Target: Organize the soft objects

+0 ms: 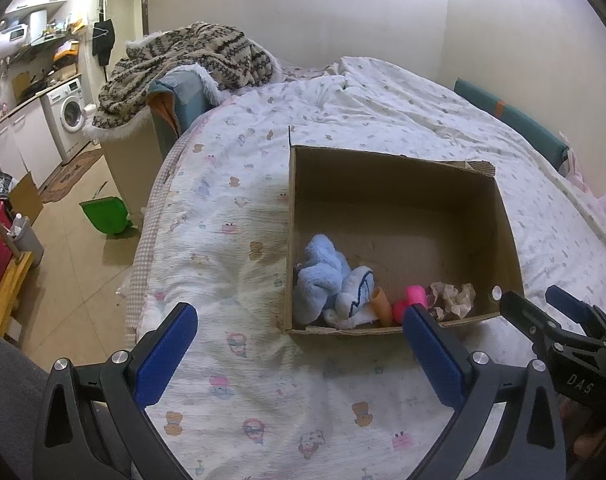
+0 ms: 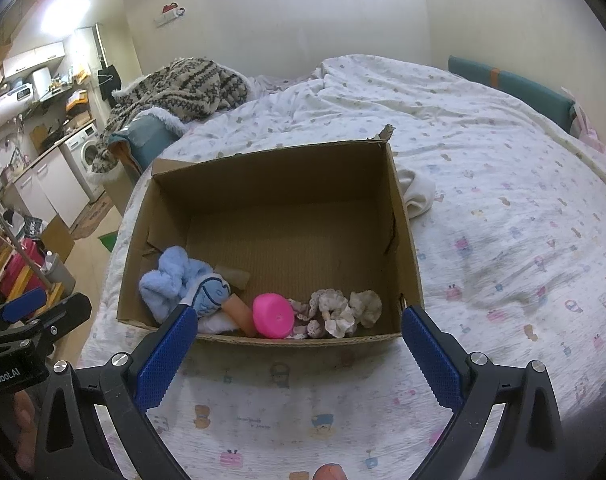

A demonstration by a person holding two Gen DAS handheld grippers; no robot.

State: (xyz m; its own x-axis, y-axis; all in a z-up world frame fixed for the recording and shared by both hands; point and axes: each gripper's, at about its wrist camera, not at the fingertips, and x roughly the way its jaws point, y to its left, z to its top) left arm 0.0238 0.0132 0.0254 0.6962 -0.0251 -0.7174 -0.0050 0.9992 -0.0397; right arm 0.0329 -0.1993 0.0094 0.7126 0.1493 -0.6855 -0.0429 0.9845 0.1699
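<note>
Both my left gripper (image 1: 299,348) and right gripper (image 2: 299,350) gape wide, empty, above the cartoon-print quilt (image 2: 523,248). Beyond, the brown cardboard box (image 2: 407,240) holds fluffy blue cloth (image 2: 163,280) and pink toy (image 2: 273,316); the crumpled white cloth (image 2: 417,196) behind could be overlooked.

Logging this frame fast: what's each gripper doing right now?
Left gripper: open, holding nothing, short of the cardboard box.
Right gripper: open, holding nothing.
</note>
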